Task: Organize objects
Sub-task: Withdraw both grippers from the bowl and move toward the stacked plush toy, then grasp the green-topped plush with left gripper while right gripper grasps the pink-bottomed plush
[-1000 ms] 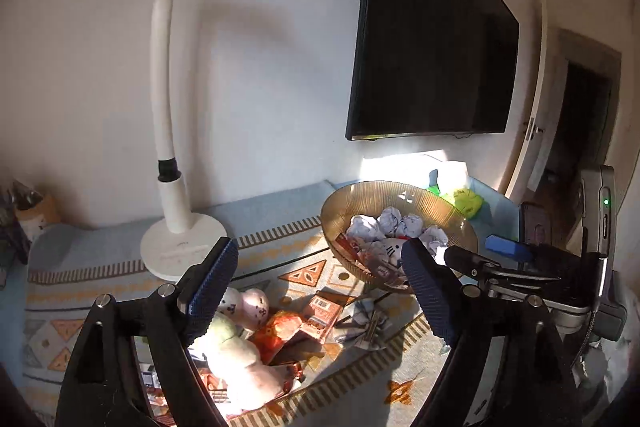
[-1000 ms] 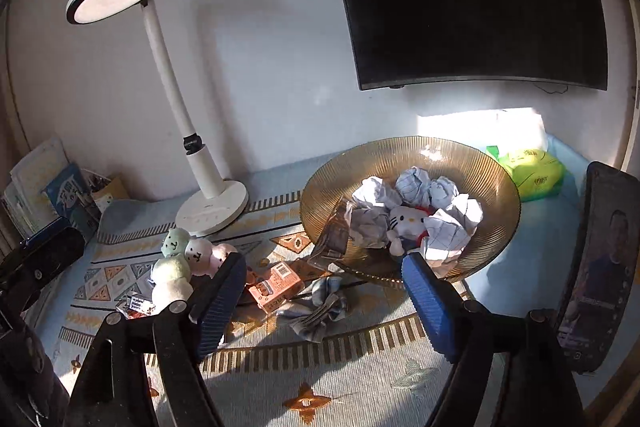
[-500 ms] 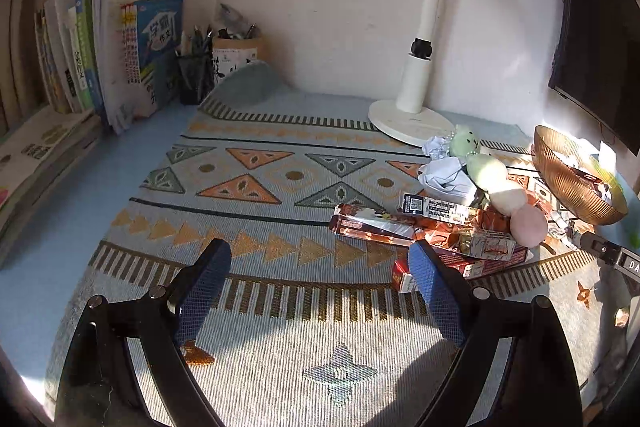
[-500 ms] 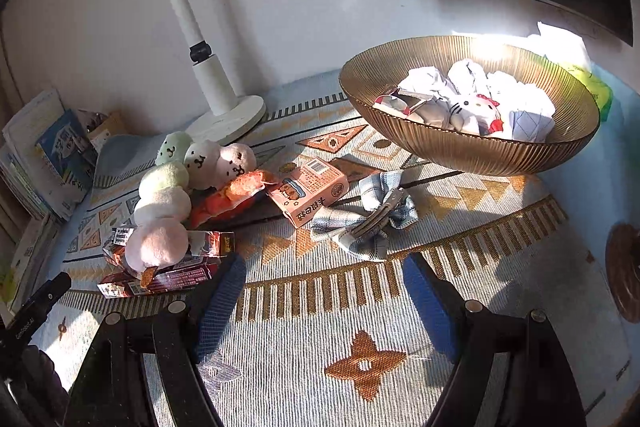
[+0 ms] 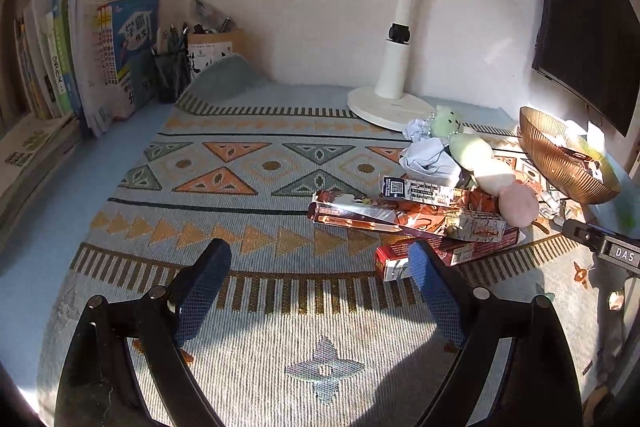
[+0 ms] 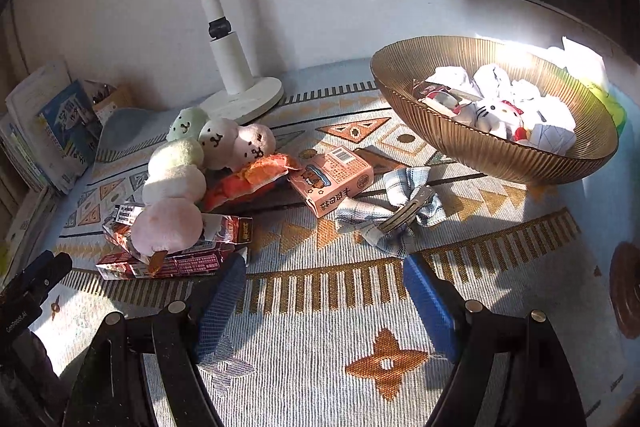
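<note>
Tongs first: the left tongs [image 5: 316,267] stand released with nothing between the blue pads, low over the patterned cloth [image 5: 248,187] on the tabletop, the right-hand pad just beside the end of a red snack box [image 5: 448,255]. A second ago this view faced the wall, lamp and screen; it now tips down onto the cloth, so the hand has come down to working height. The right tongs [image 6: 324,291] are likewise released and empty, and have also dropped from a higher look at the bowl to just short of the checked bow clip [image 6: 396,215]. Beyond lie the pink carton [image 6: 332,179], orange packet [image 6: 252,179] and plush dumplings [image 6: 176,183], all loose beside the ribbed bowl [image 6: 460,147], which already holds a cat plush [image 6: 496,115] and crumpled paper. Sorting, I judge, is about to resume: nothing is gripped yet.
</note>
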Action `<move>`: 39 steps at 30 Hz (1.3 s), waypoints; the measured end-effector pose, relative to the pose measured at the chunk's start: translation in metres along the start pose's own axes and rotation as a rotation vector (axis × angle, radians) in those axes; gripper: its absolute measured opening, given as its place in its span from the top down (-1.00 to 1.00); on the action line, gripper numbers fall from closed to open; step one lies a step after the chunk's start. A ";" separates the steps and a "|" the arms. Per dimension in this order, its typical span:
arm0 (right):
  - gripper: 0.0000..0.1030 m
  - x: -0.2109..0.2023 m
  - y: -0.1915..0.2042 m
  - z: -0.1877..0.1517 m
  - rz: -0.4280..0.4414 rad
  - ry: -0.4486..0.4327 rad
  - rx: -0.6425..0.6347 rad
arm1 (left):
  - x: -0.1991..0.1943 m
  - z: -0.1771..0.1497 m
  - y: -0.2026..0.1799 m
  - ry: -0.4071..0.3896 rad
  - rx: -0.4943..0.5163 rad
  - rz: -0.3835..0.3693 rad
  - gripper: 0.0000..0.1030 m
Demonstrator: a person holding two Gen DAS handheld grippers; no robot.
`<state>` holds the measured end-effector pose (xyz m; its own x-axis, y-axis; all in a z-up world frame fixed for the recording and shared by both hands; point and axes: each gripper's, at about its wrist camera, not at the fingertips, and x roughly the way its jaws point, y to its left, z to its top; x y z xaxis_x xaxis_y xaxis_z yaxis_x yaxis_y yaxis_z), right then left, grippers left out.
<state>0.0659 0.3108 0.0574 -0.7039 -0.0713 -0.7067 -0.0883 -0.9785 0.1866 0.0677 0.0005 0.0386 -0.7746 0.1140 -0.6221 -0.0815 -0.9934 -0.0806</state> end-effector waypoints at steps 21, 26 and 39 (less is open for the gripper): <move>-0.13 0.060 0.080 0.034 0.138 0.083 -0.144 | 0.144 0.137 -0.098 0.308 0.162 -0.480 -0.51; 0.06 0.049 0.081 0.032 0.141 0.081 -0.157 | 0.152 0.129 -0.114 0.343 0.182 -0.439 0.20; 0.07 -0.062 0.009 0.011 0.138 -0.041 0.003 | 0.029 0.143 -0.056 0.149 0.074 -0.533 0.41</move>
<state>0.1009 0.3082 0.1101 -0.7375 -0.1975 -0.6458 0.0099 -0.9593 0.2821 -0.0401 0.0577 0.1363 -0.5180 0.5956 -0.6139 -0.4853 -0.7957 -0.3625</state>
